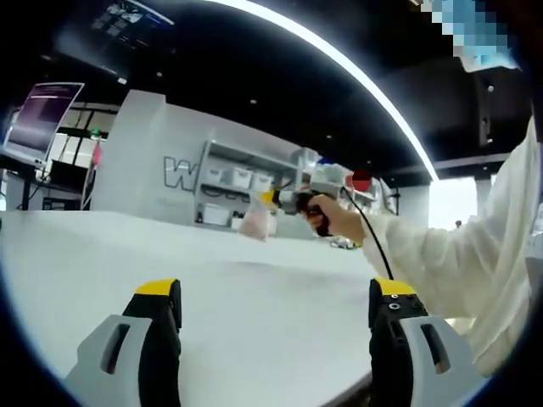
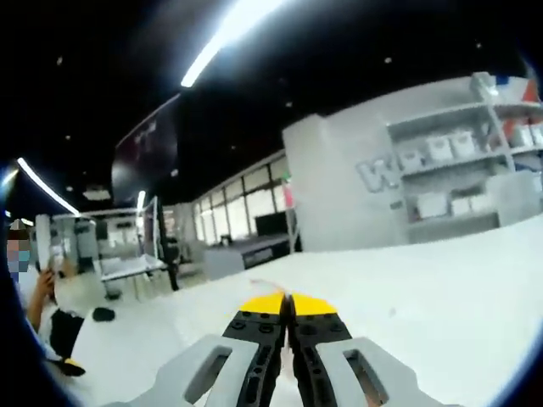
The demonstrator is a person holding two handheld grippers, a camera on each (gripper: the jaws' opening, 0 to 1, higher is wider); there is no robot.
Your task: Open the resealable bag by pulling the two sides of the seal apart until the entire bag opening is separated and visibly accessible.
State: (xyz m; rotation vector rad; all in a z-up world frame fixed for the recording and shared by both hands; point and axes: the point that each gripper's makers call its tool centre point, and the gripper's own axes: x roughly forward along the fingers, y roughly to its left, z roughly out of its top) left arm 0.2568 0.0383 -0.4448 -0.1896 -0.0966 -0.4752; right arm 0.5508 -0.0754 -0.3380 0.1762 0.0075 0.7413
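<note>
In the left gripper view, my left gripper (image 1: 276, 292) stands open over the white table (image 1: 212, 271), its jaws wide apart with nothing between them. Further out, a hand (image 1: 339, 219) holds my right gripper (image 1: 270, 198) above the table. A small translucent pinkish bag (image 1: 254, 223) hangs from its yellow tips. In the right gripper view, the right gripper (image 2: 288, 303) has its jaws pressed together. A thin pale edge of the bag (image 2: 268, 286) pokes out just past the tips. The bag's seal is hidden.
A white sleeve (image 1: 484, 254) fills the right side of the left gripper view. Shelves with white boxes (image 1: 233, 191) stand behind the table, and a monitor (image 1: 42, 119) at far left. A seated person (image 2: 42, 309) is far off beyond the table.
</note>
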